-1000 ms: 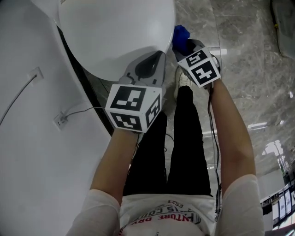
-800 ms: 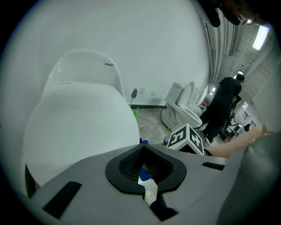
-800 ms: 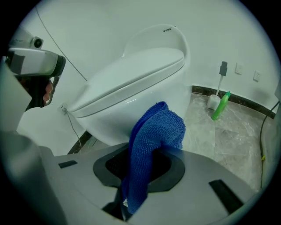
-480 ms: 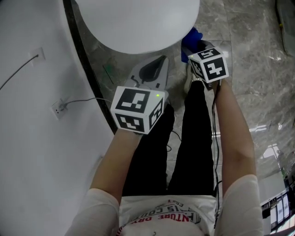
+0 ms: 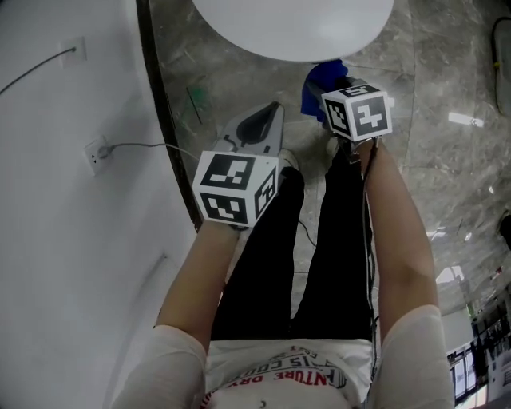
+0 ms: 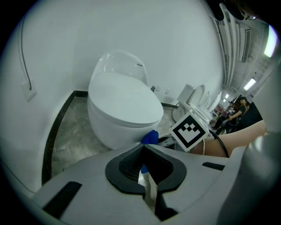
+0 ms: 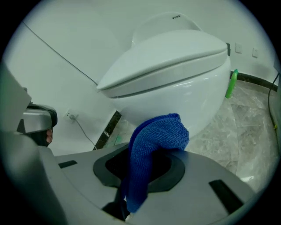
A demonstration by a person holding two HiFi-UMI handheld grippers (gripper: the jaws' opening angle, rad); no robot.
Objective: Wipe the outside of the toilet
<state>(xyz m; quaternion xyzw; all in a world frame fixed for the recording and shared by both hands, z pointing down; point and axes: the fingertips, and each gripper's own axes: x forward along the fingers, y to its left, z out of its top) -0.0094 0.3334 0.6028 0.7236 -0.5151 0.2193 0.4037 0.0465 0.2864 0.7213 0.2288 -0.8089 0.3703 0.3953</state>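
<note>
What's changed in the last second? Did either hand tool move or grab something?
The toilet has slid up and right in the head view; the left gripper, which overlapped the bowl, is now over floor. Nothing grabbed or released: the right gripper stays shut on the blue cloth by the bowl, the left stays shut, empty.

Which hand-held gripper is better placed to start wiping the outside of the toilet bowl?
Right. The right hand-held gripper is shut on the blue cloth, which sits just short of the toilet bowl wall. The left hand-held gripper is shut on nothing and sits farther back from the bowl.
</note>
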